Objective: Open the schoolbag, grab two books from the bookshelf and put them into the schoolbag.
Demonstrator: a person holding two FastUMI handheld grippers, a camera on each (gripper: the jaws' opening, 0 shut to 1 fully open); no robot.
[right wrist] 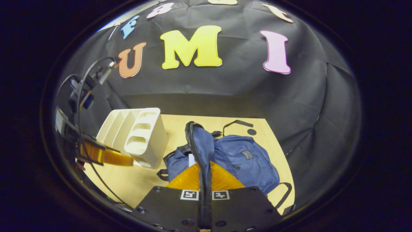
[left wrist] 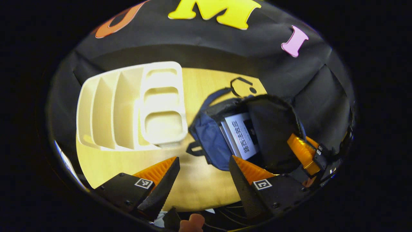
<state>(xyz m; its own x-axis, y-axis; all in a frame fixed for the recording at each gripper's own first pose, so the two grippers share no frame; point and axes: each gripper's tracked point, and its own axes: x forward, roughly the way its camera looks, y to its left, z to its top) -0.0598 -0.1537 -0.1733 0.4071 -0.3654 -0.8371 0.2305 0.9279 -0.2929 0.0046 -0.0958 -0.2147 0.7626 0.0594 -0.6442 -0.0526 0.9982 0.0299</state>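
I am pinching the schoolbag flap with my right gripper; books are sitting inside it, left gripper spread, bookshelf beside it looking emptied.

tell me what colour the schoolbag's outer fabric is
Navy blue; the schoolbag shows best in the right gripper view.

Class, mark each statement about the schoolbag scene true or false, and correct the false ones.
1. The left gripper is open. True.
2. The right gripper is shut on the schoolbag flap. True.
3. The bookshelf is full of books. False: its slots look empty.
4. Books sit inside the schoolbag. True.
5. The schoolbag rests on the floor. False: it lies on the wooden table.
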